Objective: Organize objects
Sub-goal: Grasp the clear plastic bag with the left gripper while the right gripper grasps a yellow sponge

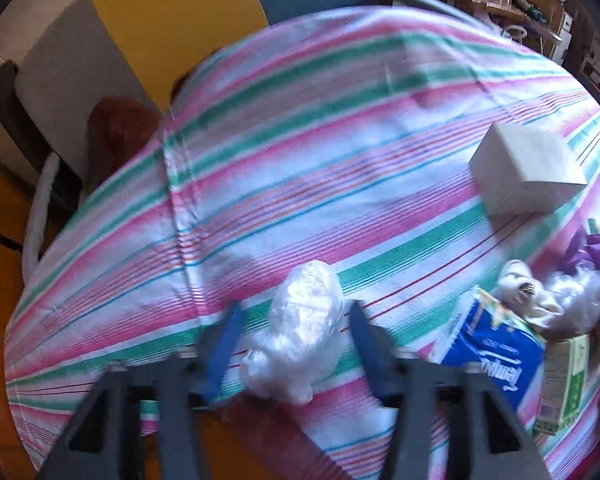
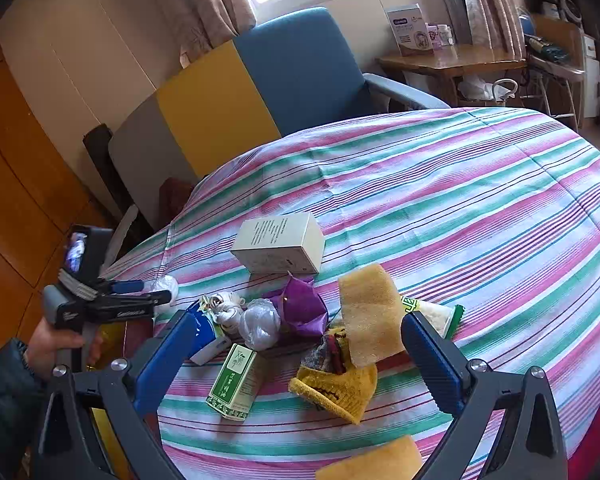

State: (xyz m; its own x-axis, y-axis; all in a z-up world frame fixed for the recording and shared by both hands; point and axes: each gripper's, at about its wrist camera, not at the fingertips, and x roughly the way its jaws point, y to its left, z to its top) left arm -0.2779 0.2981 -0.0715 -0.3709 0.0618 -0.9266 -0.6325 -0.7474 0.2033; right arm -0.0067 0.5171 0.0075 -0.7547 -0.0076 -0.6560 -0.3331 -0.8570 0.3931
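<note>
A crumpled clear plastic bag point(image 1: 300, 328) lies on the striped tablecloth point(image 1: 300, 140) between the fingers of my open left gripper point(image 1: 294, 312), which do not touch it. The left gripper also shows in the right wrist view point(image 2: 156, 292), with the bag point(image 2: 168, 285) at its tips. My right gripper point(image 2: 300, 332) is open and empty, above a cluster: a yellow sponge point(image 2: 370, 316), a yellow knit piece point(image 2: 336, 388), a green box point(image 2: 234, 384), purple wrapping point(image 2: 302, 308), another plastic ball point(image 2: 260, 322), a blue tissue pack point(image 2: 206, 330).
A white box point(image 2: 280, 244) lies farther on the table; it also shows in the left wrist view point(image 1: 528, 168). The blue tissue pack point(image 1: 496, 344) lies right of the left gripper. A second sponge point(image 2: 376, 460) sits at the near edge. A yellow-and-blue chair point(image 2: 268, 84) stands behind the table.
</note>
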